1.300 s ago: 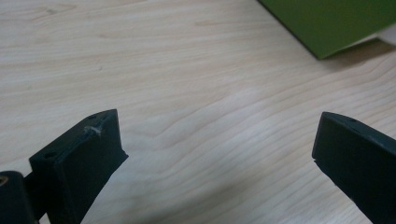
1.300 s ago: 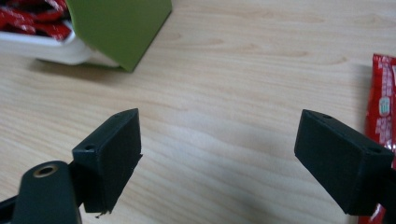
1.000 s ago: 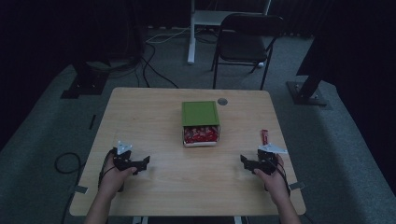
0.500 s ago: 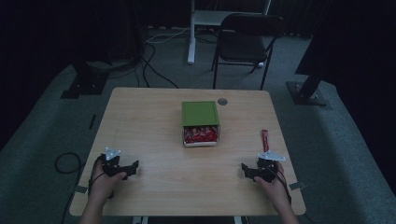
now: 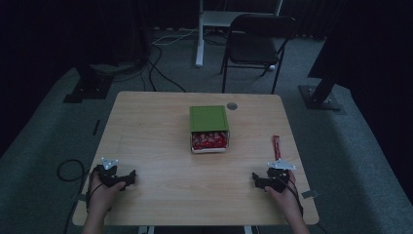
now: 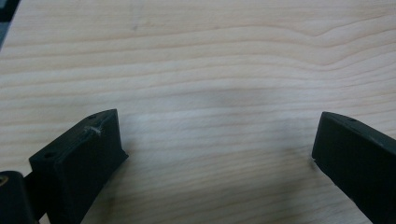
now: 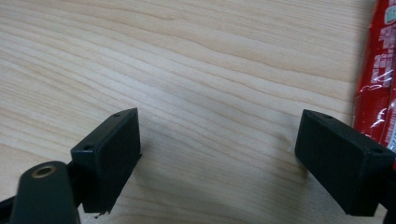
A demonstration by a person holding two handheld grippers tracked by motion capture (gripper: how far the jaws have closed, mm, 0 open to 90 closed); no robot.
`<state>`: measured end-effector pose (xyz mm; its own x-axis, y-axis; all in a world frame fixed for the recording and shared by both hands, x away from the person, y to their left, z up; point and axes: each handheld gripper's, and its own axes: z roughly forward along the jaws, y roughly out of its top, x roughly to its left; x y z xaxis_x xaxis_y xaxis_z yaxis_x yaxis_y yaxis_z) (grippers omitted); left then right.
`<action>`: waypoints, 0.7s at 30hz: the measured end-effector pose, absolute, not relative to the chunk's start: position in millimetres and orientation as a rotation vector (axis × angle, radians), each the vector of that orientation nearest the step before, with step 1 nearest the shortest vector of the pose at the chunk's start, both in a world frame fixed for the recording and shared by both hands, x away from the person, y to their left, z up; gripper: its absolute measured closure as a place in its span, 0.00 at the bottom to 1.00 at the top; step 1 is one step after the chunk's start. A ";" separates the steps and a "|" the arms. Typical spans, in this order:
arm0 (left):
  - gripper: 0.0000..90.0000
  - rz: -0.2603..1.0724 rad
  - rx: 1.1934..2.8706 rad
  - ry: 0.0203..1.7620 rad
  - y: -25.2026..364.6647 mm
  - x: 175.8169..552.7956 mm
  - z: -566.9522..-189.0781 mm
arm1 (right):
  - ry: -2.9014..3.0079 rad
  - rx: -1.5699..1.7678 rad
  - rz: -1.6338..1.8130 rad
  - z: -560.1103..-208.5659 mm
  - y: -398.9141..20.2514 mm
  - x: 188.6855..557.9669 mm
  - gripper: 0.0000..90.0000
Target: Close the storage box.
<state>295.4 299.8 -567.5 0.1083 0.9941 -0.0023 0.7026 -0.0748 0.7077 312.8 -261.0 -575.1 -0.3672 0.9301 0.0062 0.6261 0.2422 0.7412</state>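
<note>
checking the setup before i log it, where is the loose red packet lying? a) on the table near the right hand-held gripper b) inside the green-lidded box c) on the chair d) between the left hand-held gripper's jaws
a: the loose red packet lies flat on the wooden table just beyond the right hand-held gripper, and in the right gripper view it sits beside that gripper's open jaws, not between them.

Red stick sachet (image 5: 276, 146) lies flat near the bench's right edge, lengthwise away from the person, glossy wrapper (image 7: 379, 79) with white print, intact, untouched.
</note>
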 end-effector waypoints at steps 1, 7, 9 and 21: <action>0.03 0.683 1.834 1.654 300.4 294.8 -567.6 | 2.080 1.423 0.928 -575.1 -261.2 312.8 0.15; 0.03 0.712 1.829 1.692 300.2 291.5 -568.0 | 2.087 1.418 0.930 -575.3 -260.9 312.5 0.15; 0.03 0.729 1.794 1.741 301.0 290.2 -567.9 | 2.087 1.417 0.929 -575.3 -261.0 312.5 0.15; 0.03 0.756 1.741 1.803 301.0 289.0 -568.2 | 2.088 1.416 0.929 -575.4 -261.0 312.5 0.15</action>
